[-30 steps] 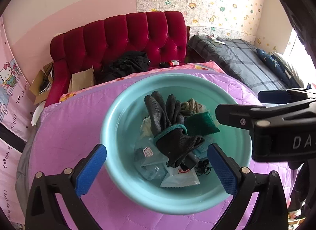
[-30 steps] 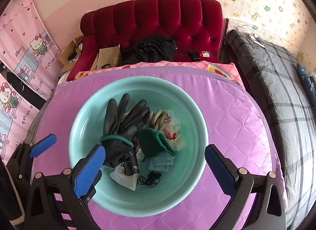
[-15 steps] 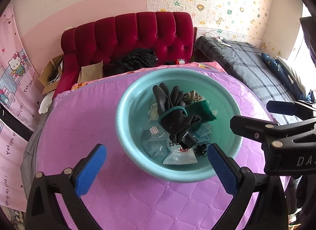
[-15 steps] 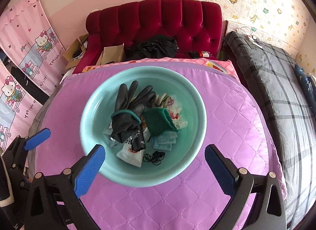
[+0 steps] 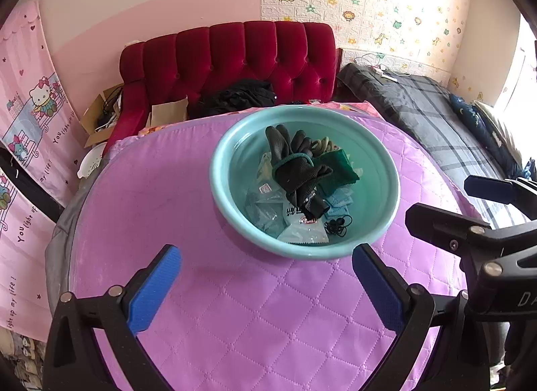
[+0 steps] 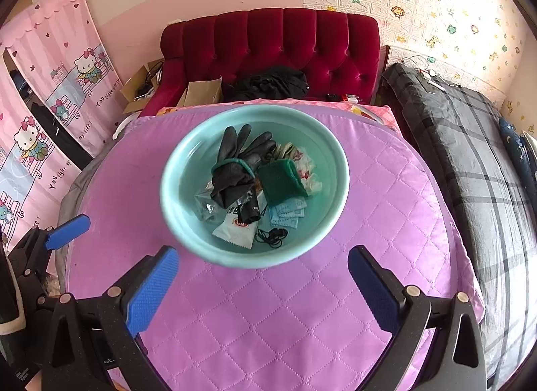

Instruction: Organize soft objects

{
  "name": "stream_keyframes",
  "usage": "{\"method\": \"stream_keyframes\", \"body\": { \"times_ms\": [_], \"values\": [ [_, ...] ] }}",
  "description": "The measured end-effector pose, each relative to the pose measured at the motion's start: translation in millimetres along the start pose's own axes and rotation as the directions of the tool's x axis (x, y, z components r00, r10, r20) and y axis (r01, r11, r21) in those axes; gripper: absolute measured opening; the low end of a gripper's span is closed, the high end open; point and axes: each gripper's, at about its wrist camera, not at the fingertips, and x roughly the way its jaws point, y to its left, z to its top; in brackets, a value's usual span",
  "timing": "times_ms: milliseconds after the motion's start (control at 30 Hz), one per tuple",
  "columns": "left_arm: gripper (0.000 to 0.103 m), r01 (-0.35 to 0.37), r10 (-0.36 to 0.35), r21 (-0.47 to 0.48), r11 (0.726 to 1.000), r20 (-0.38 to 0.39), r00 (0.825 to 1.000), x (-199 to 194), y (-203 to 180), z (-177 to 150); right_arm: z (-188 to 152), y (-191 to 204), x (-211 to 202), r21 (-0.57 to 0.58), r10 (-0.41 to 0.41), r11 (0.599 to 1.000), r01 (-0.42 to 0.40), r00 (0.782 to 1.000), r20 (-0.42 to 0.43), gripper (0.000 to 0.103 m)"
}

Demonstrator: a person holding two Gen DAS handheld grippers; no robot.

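Before me: purple quilted cover [image 6: 268, 307]; red tufted sofa [image 6: 275, 51] bearing black clothing [image 6: 268, 83]; grey plaid bed [image 6: 470, 142] right; cartoon-cat curtain [image 6: 57, 88] left.

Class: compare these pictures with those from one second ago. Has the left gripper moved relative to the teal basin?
Yes. The left gripper has drawn back from the teal basin: its blue pads, which flanked the basin earlier, are now short of the near rim over the purple quilt.
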Motion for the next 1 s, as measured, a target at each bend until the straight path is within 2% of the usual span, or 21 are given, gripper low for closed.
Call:
{"method": "stream_keyframes", "body": {
  "times_ms": [467, 1000],
  "values": [
    [0.103, -0.029, 0.029, 0.017, 0.999, 0.014, 0.999, -25, -14, -32, -35, 7, -27, -0.029, -0.016, 0.999, 0.017, 0.998, 0.053, 0.103],
    [0.103, -0.038, 0.038, 0.008, 0.999, 0.020, 0.999, -33, -12, -47, -51, 18, -24, -0.077, -0.022, 0.997, 0.026, 0.998, 0.051, 0.103]
  ]
}}
